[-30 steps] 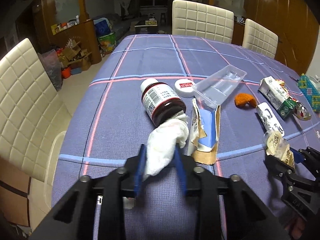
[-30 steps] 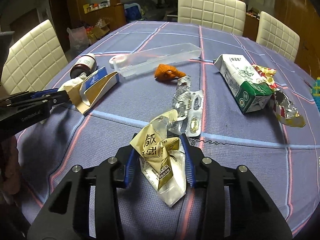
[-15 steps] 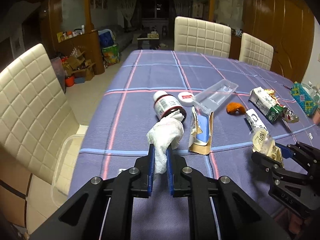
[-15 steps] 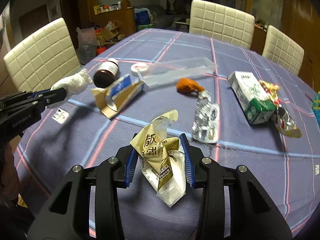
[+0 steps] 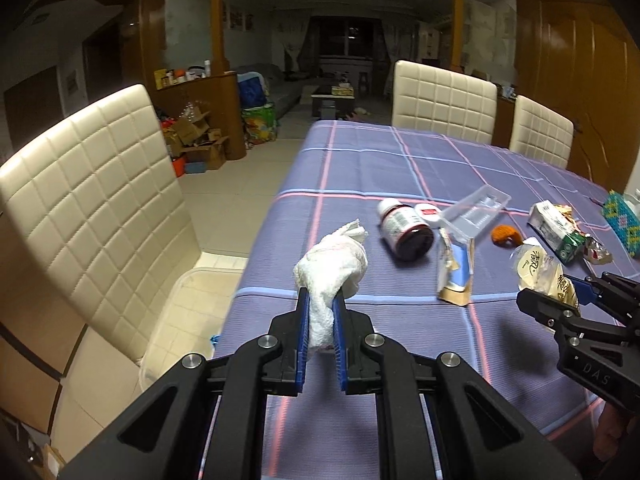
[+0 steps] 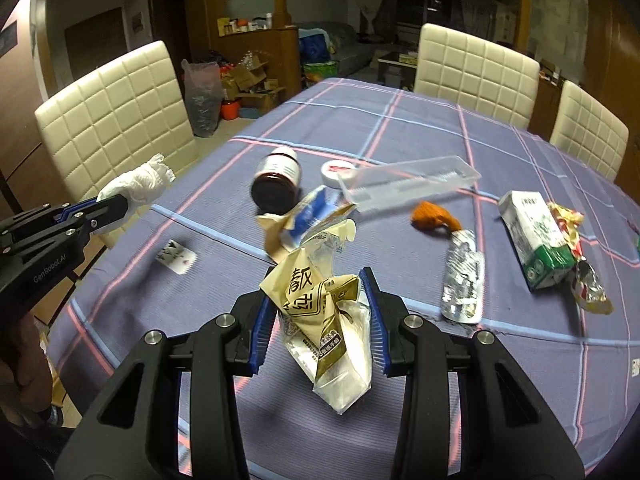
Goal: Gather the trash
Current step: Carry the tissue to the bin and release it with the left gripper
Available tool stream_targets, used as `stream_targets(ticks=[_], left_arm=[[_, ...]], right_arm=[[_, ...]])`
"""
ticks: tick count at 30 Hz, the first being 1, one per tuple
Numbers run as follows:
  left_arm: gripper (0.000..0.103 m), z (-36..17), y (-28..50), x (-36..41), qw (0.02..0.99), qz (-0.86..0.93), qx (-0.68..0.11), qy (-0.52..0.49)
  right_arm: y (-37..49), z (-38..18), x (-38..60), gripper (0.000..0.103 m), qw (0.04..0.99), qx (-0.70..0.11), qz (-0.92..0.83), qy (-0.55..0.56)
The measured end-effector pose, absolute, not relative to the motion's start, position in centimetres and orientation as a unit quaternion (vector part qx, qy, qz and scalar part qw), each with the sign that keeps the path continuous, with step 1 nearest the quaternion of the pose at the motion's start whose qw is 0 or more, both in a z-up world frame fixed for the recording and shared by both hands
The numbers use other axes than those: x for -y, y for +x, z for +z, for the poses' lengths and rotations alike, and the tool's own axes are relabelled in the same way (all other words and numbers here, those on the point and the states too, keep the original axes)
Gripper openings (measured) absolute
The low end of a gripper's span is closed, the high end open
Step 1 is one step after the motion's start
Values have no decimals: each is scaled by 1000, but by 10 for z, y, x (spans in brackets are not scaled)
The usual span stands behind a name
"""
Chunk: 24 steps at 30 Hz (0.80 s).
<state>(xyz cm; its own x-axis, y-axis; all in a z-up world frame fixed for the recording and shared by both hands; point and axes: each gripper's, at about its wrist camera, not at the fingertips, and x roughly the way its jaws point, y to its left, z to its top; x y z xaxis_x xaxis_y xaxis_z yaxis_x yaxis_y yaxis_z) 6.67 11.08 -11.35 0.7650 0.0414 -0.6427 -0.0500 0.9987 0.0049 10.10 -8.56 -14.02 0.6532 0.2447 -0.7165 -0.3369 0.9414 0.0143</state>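
My left gripper [image 5: 320, 300] is shut on a crumpled white tissue [image 5: 332, 264] and holds it above the near left edge of the table [image 5: 360, 168]. In the right wrist view the same tissue [image 6: 138, 184] sticks out of the left gripper [image 6: 120, 204] at the far left. A cream and gold snack wrapper [image 6: 320, 300] hangs clear of the cloth with my right gripper [image 6: 318, 292] shut on it. The left wrist view shows that wrapper [image 5: 536, 268] in the right gripper [image 5: 560, 300] at the right edge.
On the purple checked cloth lie a dark bottle [image 6: 278, 184], a white lid [image 6: 336, 170], a clear tray [image 6: 408, 182], a torn blue box [image 6: 304, 216], an orange scrap [image 6: 432, 216], a blister pack [image 6: 464, 280] and a carton [image 6: 534, 232]. A clear bin [image 5: 188, 300] stands by the cream chair [image 5: 88, 200].
Both grippers have risen and drawn back from the table with their loads. The left jaws have closed tighter on the tissue, which has come away from the bottle.
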Motion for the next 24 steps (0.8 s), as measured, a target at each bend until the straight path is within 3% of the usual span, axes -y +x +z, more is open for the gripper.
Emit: stream_targets(ticks=[24], left_arm=[[11, -115, 48, -168, 943, 72, -323, -37]], right_arm=[[103, -130, 15, 43, 901, -369, 201, -109]])
